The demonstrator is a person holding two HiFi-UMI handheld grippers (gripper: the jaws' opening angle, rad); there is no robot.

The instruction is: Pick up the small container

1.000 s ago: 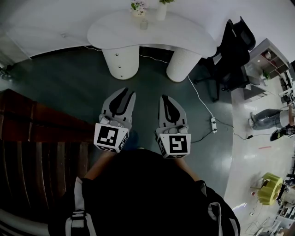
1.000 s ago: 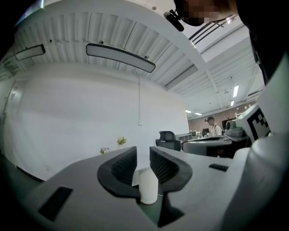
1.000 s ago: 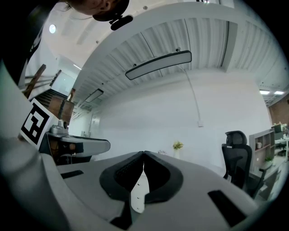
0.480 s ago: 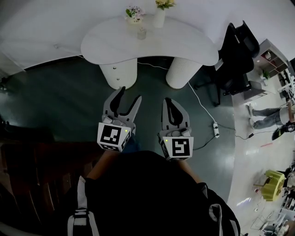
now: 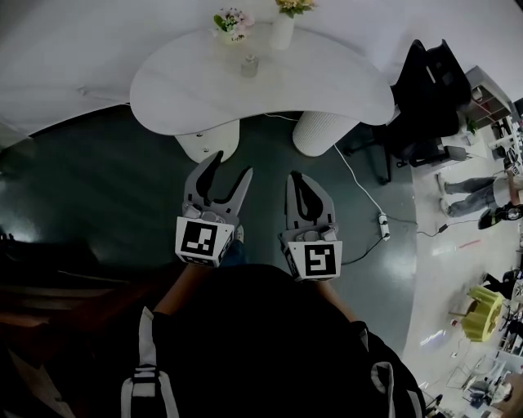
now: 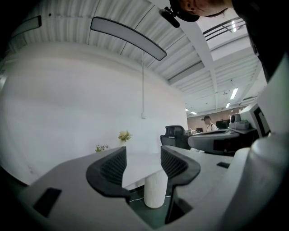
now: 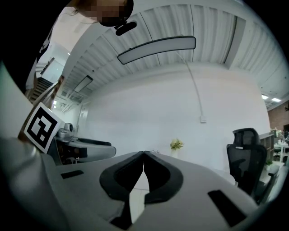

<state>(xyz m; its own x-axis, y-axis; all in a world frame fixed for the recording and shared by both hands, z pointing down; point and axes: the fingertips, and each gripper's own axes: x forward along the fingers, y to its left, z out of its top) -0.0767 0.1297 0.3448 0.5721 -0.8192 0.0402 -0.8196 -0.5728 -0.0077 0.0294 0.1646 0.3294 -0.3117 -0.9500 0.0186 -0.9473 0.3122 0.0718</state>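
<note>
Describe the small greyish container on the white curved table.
The small greyish container looks like a short, upright jar, possibly glass; finer detail is too small to tell. It stands on the white curved table near its far edge, just in front of a small pot of pink flowers and a white vase, apart from both.

Small container (image 5: 249, 65) stands on the white table (image 5: 327, 82).

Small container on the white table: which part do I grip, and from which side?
Likely its mid-body, across its side walls, coming level from the near table edge: the small container stands upright with bare white table in front, while the flower pot and white vase stand close behind it.
</note>
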